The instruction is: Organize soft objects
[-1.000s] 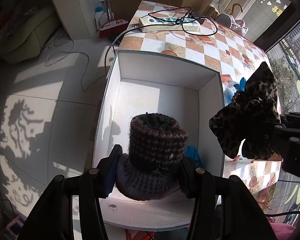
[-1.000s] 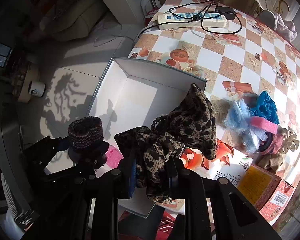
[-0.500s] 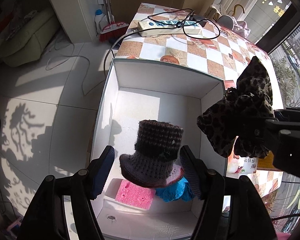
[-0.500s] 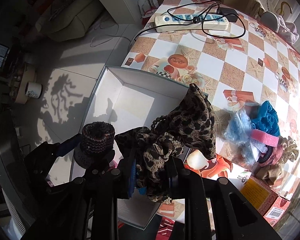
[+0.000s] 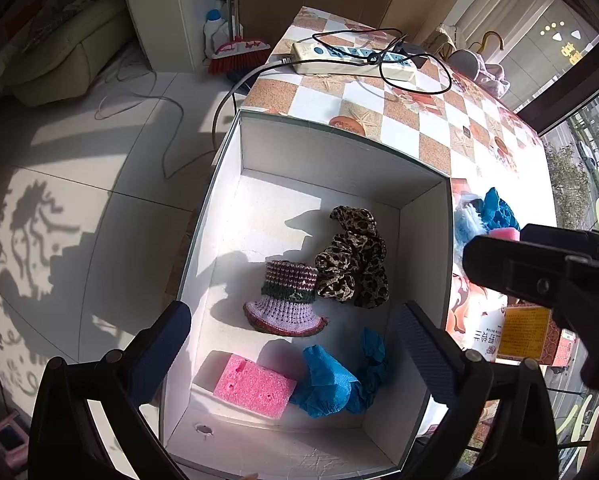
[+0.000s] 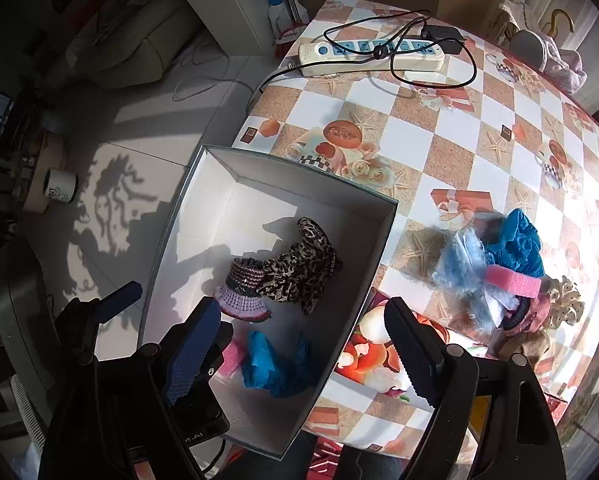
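Both tongs gape wide and empty: our left tongs (image 5: pixel 293 344) hang over the white box (image 5: pixel 339 148), our right tongs (image 6: pixel 303 344) over its rim. Inside we see the knitted hat (image 5: pixel 287 298) touching the leopard scrunchie (image 5: pixel 355 260), with a pink sponge (image 5: pixel 255 388) and blue cloth (image 5: pixel 331 380) nearer. More soft items (image 6: pixel 499 264) lie on the counter (image 6: pixel 419 140).

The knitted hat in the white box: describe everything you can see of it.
The knitted hat is small and crocheted: a pink-and-maroon striped crown, a dark green band and a flared lilac brim edged in red. It sits upright on the floor of the white box, slightly tilted, near the middle. The leopard scrunchie presses against one side of it; the pink sponge and blue cloth lie nearby, apart. No fingers touch it.
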Tool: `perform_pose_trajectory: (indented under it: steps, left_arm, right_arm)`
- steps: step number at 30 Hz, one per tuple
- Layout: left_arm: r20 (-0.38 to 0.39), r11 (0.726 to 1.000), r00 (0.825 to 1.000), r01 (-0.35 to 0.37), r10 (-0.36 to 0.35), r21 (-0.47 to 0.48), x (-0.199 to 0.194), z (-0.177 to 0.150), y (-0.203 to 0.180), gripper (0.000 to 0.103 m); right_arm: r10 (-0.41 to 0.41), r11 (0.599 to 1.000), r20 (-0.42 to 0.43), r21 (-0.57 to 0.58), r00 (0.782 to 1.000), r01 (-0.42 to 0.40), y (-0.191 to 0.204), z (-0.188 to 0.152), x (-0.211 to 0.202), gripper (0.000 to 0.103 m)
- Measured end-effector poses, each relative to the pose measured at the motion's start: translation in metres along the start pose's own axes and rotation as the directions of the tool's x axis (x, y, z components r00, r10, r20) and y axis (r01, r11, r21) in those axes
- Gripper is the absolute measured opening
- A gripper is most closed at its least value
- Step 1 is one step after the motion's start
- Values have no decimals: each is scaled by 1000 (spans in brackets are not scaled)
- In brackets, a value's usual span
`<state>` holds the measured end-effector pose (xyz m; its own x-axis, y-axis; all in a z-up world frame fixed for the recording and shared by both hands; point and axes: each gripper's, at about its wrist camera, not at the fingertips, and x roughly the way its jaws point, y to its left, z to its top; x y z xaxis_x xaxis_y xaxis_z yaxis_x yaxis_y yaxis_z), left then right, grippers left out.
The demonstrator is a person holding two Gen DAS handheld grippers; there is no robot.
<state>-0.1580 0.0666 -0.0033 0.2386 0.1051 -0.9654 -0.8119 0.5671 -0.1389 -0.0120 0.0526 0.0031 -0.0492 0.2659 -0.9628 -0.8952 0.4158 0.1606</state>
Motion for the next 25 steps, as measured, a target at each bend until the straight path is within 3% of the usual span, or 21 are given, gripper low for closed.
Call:
perform_pose_trajectory:
  steps: [6, 16, 25]
  left_arm:
    - [27, 1000, 1000, 11, -11, -5, -6, 2, 0, 103]
    - [3, 999, 999, 40, -40, 30, -11, 0, -9, 103]
    - [-15, 987, 999, 53, -52, 149, -14, 11, -52, 103]
  right_arm:
    - [10, 1000, -5, 22, 1000, -10, -3, -1, -1, 85]
    - [27, 998, -20, 56, 999, -26, -14, -8, -4, 85]
    - [30, 981, 17, 191, 999, -32, -73, -19, -33, 85]
